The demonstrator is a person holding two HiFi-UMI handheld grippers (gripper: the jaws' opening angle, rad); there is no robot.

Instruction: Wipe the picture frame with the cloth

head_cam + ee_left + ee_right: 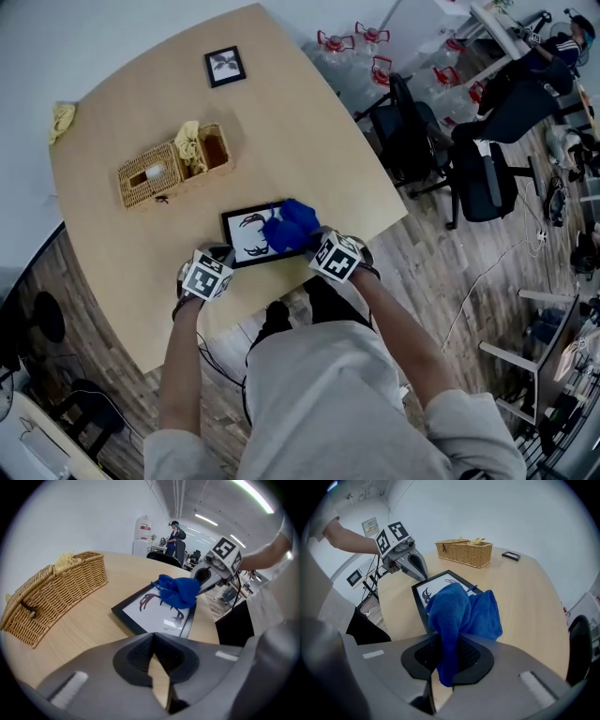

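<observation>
The right tool (444, 653) is clamping a fold of the soft blue cloth (464, 613) atop the stiff, probably fragile picture frame (242, 240), lower centre; the left tool (153, 656) is sitting closed, empty.

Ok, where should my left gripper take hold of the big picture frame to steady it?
Probably the left border, coming in low from the side of the left gripper: the picture frame lies flat, and the cloth, in the right gripper, covers its right end.
</observation>
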